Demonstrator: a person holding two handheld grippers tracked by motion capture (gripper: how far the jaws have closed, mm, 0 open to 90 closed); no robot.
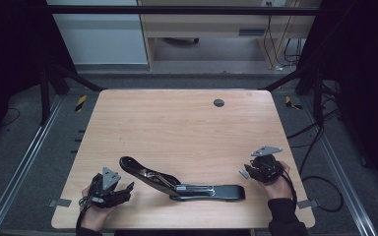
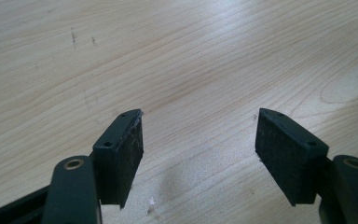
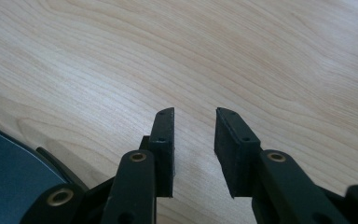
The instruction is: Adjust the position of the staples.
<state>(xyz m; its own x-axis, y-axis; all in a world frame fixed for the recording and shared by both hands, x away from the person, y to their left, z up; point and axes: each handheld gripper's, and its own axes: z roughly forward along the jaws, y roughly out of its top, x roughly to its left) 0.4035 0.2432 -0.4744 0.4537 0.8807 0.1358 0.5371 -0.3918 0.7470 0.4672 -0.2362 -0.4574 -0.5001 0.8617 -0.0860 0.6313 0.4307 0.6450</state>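
1. Black hinged bracket (image 1: 179,182), a long two-part metal-and-plastic piece, is seen lying flat near the front edge of the tabletop (image 1: 177,123), between the two hands and touched by neither.
2. Pale wood grain is shown on the tabletop, with rounded corners and a small dark round grommet (image 1: 219,103) set near its far edge.
3. Grey floor (image 1: 29,132) is seen around the tabletop, with metal rails along both sides and yellow-and-black hazard tape (image 1: 80,102) at the far left corner.
4. A light wooden cabinet (image 1: 202,24) and a pale panel stand behind, and loose cables (image 1: 320,142) are trailed over the floor at the right.
5. The left tongs (image 1: 128,188) are held spread wide over bare wood near the bracket's left end, with nothing between the pads (image 2: 130,149).
6. The right tongs (image 1: 243,172) are parted by a narrow gap just beside the bracket's right end, and nothing is pinched.
7. No brand, label or writing can be read.
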